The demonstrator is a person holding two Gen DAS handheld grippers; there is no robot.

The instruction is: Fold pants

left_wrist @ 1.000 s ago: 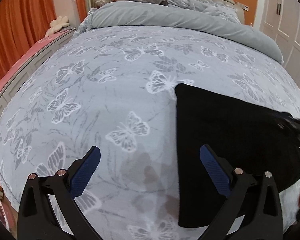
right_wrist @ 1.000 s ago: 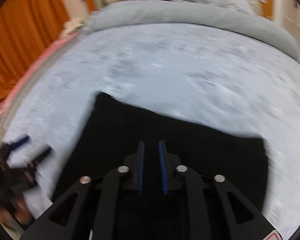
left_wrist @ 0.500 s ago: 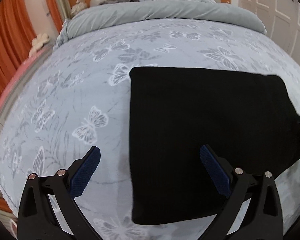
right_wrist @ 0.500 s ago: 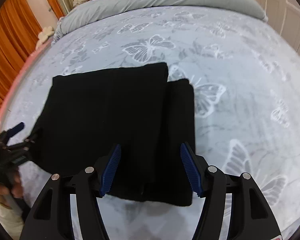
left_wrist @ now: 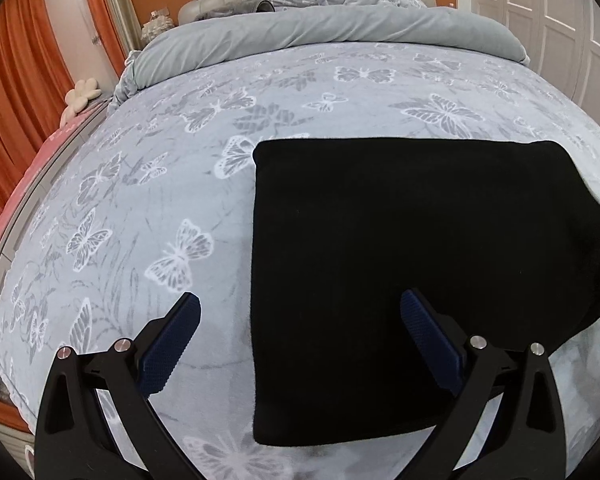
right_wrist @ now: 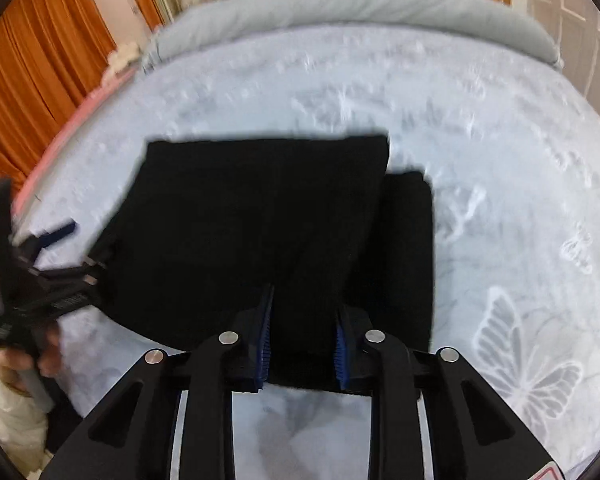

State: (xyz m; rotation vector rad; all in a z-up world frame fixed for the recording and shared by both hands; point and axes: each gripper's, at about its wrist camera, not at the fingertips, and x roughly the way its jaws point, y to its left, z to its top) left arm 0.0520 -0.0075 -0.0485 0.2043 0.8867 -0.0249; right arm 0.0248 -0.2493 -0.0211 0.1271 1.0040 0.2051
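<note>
Lying folded, black knit pants (left_wrist: 420, 272) look nearly done; left gripper (left_wrist: 300, 320) spread wide, right gripper (right_wrist: 302, 336) closing above their near edge.

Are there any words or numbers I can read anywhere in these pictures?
None can be read.
Left gripper: pale marks on its black body, too blurred to read.
Right gripper: a red-edged sticker corner near its base, cut off by the picture edge.
Pants: plain black, no label showing.
</note>
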